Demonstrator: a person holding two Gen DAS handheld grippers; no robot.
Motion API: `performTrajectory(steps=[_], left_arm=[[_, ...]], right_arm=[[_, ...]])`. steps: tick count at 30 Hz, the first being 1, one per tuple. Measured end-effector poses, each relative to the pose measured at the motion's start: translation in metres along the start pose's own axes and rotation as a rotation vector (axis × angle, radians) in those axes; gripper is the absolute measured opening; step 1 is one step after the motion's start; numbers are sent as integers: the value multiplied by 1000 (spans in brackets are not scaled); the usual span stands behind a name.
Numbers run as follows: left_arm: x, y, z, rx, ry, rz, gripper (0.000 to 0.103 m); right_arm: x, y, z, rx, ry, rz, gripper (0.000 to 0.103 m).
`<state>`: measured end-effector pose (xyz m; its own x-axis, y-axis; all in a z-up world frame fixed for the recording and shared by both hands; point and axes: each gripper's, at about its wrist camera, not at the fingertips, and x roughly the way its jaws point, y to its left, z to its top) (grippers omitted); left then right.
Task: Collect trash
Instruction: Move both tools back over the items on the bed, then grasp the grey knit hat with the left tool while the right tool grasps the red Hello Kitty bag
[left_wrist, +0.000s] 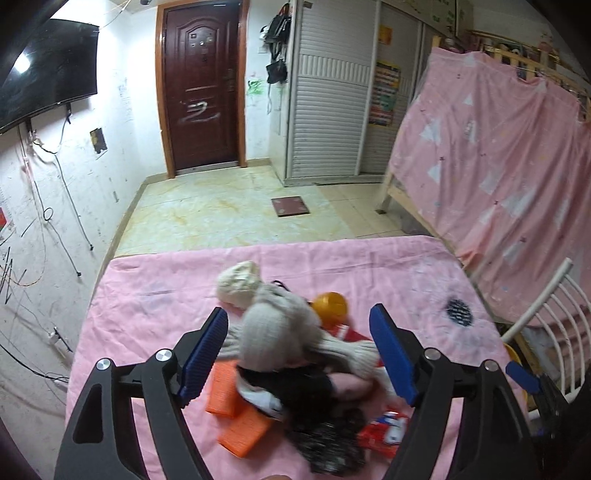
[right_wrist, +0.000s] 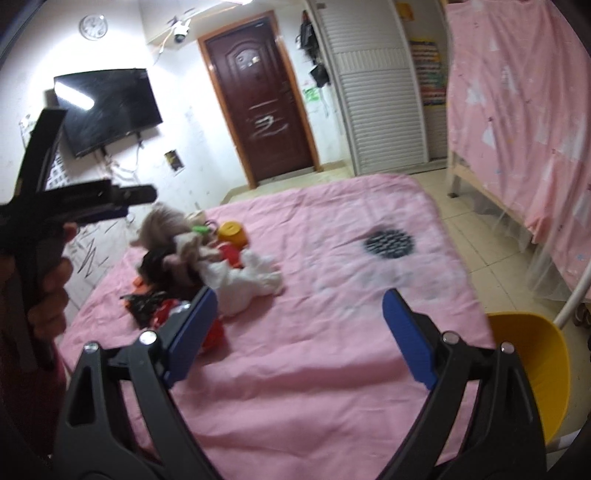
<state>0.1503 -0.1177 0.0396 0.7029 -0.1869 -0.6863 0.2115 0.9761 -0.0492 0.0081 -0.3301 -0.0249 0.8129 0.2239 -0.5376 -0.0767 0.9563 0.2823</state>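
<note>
A heap of items lies on the pink-covered table (left_wrist: 155, 295): beige knitted cloth (left_wrist: 273, 332), black cloth (left_wrist: 295, 387), orange blocks (left_wrist: 243, 428), a red-white wrapper (left_wrist: 384, 432), an orange cup (left_wrist: 330, 306). My left gripper (left_wrist: 299, 354) is open, its blue pads either side of the beige cloth, above the heap. My right gripper (right_wrist: 299, 332) is open and empty over the pink cover (right_wrist: 332, 369), right of the heap (right_wrist: 192, 266). The left gripper also shows in the right wrist view (right_wrist: 110, 201). A yellow bin (right_wrist: 532, 369) sits at the table's right edge.
A dark round patch (right_wrist: 389, 243) marks the cover. A white chair (left_wrist: 554, 325) and a pink-draped wooden bed frame (left_wrist: 498, 177) stand to the right. A brown door (left_wrist: 201, 92), a wall TV (left_wrist: 44, 70) and a white louvred wardrobe (left_wrist: 328, 110) are beyond.
</note>
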Motion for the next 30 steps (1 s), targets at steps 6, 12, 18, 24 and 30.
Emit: performTrajectory(steps=[6, 12, 18, 24, 30], left_arm=[[18, 12, 3, -5, 24, 28, 72], [38, 14, -3, 2, 64, 30, 73], [52, 15, -10, 18, 90, 14, 73], [52, 16, -15, 18, 92, 18, 44], [37, 16, -14, 11, 54, 15, 40]], right_arm=[[16, 21, -3, -34, 47, 52, 88], [30, 45, -4, -79, 87, 101, 91], [43, 64, -9, -124, 127, 132, 94], [53, 74, -13, -145, 164, 128, 94], [59, 81, -13, -176, 191, 109, 93]])
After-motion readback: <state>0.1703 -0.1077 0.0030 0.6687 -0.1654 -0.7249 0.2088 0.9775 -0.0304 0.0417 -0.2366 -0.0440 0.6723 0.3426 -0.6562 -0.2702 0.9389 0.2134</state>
